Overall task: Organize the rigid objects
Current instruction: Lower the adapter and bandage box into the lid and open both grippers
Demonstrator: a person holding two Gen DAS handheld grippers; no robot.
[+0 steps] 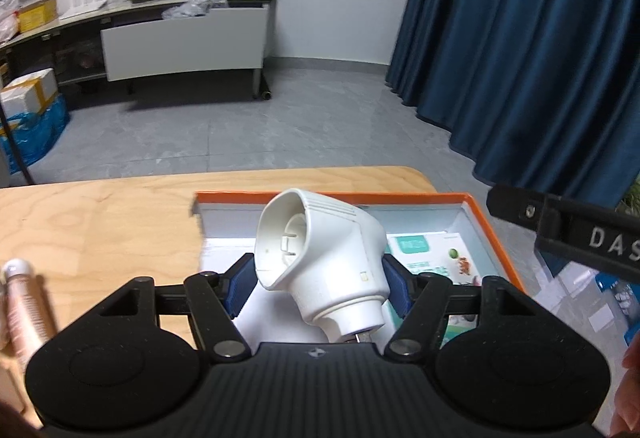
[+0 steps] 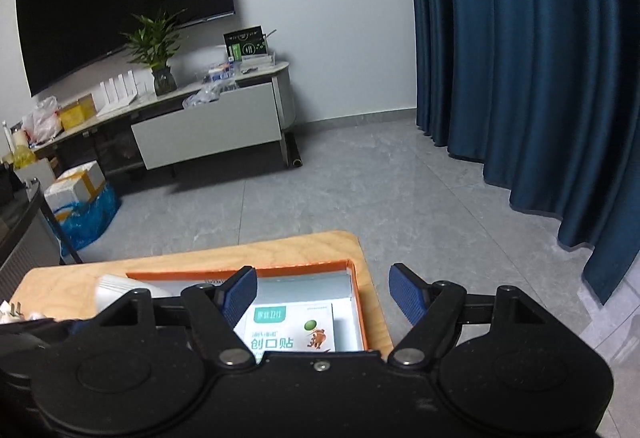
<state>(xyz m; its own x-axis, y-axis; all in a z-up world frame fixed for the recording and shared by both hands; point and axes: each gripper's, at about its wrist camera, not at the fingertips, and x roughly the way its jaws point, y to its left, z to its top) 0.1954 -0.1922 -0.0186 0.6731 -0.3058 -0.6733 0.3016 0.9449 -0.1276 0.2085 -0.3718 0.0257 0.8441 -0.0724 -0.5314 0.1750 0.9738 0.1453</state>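
Observation:
My left gripper point(image 1: 320, 284) is shut on a white plastic plug adapter point(image 1: 320, 258) and holds it above the orange-rimmed white box point(image 1: 492, 234) on the wooden table point(image 1: 100, 222). A band-aid packet point(image 1: 436, 258) lies in the box. The right gripper's black body point(image 1: 580, 234) shows at the right edge of the left wrist view. My right gripper point(image 2: 322, 296) is open and empty, above the box's right side point(image 2: 356, 298). The packet point(image 2: 292, 326) lies below it. The white adapter point(image 2: 120, 290) shows at the left, partly hidden by the left gripper.
A pink tube point(image 1: 26, 310) lies on the table at the left. Beyond the table is grey floor point(image 2: 360, 190), a blue curtain point(image 2: 520, 58) at the right, and a TV cabinet point(image 2: 208, 126) with clutter by the far wall.

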